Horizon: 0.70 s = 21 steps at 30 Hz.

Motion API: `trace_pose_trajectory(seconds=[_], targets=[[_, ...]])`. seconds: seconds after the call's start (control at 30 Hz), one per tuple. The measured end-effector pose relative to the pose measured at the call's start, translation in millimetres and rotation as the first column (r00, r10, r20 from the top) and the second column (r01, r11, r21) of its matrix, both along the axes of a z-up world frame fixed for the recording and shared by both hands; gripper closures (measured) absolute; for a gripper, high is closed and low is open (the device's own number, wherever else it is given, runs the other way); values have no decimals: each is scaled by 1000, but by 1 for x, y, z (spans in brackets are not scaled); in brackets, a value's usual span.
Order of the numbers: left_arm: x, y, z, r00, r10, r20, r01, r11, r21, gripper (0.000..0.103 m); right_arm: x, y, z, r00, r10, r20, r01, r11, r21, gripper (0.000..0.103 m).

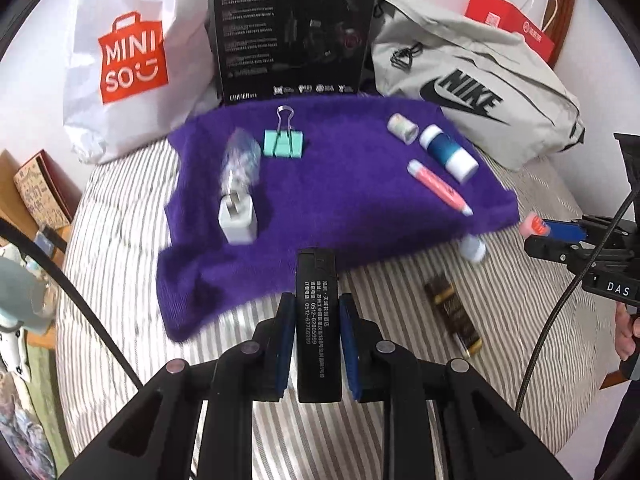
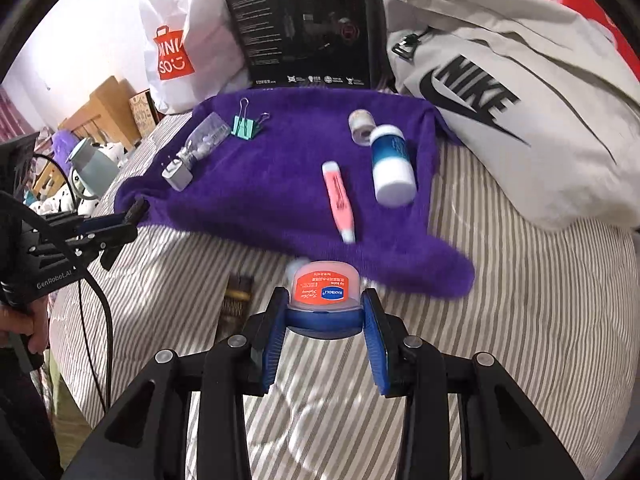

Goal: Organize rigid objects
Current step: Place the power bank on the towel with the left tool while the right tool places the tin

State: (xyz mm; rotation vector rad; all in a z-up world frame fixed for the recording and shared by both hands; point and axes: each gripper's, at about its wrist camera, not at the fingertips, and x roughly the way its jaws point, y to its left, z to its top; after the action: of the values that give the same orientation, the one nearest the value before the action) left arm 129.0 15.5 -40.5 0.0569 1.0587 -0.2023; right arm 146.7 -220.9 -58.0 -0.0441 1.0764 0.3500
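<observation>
My left gripper [image 1: 317,308] is shut on a black lighter [image 1: 318,320] with white print, held just short of the purple towel [image 1: 320,184]. My right gripper [image 2: 325,304] is shut on a small lip-balm tub [image 2: 323,286] with an orange label, also near the towel's front edge. On the towel lie a white charger plug [image 1: 236,220], a clear packet [image 1: 240,160], a mint binder clip [image 1: 283,140], a small white jar [image 1: 402,128], a blue-and-white bottle [image 1: 448,150] and a pink tube [image 1: 438,186].
A dark gold-printed stick [image 1: 454,316] and a small white-capped item [image 1: 473,249] lie on the striped bedding [image 1: 120,240]. Behind the towel stand a white Miniso bag [image 1: 128,56], a black box [image 1: 292,28], a grey Nike bag [image 1: 472,88] and a red bag [image 1: 508,20].
</observation>
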Motion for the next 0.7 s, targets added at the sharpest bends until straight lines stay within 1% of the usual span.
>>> trace_pose_trajectory(seconds=[0.23,0.43,0.7], targets=[[42,0,2,1000,-19,10,19,1000,2,82,39,1,-1,1000,-10,-13,10,1000,-23,66],[72,-1,-8,1000,-19,-1,19,1000,-12,82,67,0,-26,997,-9,-77,2,996,-87,66],[92,-5,-23,999,-47,-20,47,998,-34,82,82,15,-42,995,7,-102,-23,987,-156,66]])
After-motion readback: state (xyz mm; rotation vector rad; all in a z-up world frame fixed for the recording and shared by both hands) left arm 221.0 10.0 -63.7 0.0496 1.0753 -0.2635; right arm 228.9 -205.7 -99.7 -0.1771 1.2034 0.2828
